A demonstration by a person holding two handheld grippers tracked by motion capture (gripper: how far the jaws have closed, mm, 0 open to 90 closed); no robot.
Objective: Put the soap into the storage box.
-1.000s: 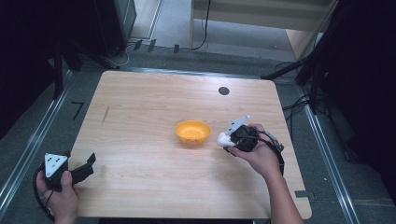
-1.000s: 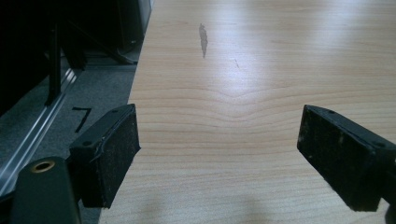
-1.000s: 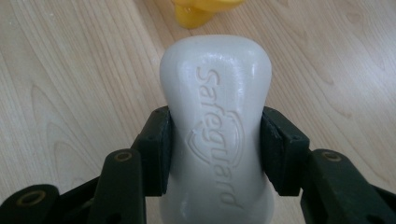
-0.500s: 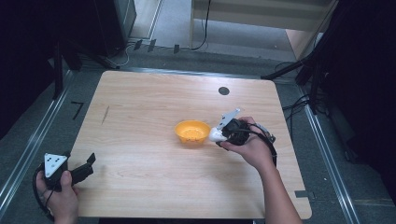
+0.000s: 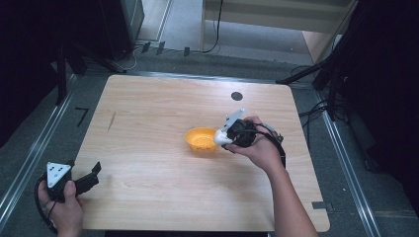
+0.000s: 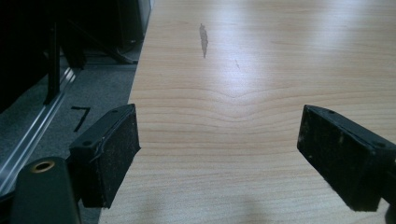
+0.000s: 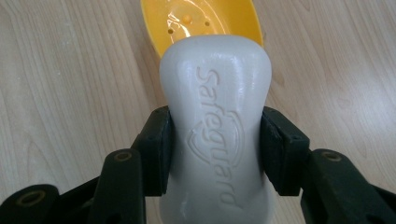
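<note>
Right gripper view shows our right gripper point(image 7: 215, 140) clamped on the white soap bar point(image 7: 215, 107) just over the yellow soap dish point(image 7: 205, 18) — we should centre, lower, then release — left gripper point(image 6: 219, 154) open over the table point(image 6: 243, 70).

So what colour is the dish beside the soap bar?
Yellow-orange; the dish shows best in the right gripper view, just beyond the white soap bar.

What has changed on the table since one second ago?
The right gripper, shut on the soap, moved left and a little away from the person, so the soap now reaches the rim of the yellow dish. The grip did not change. The dish and the open left gripper stayed in place.
</note>
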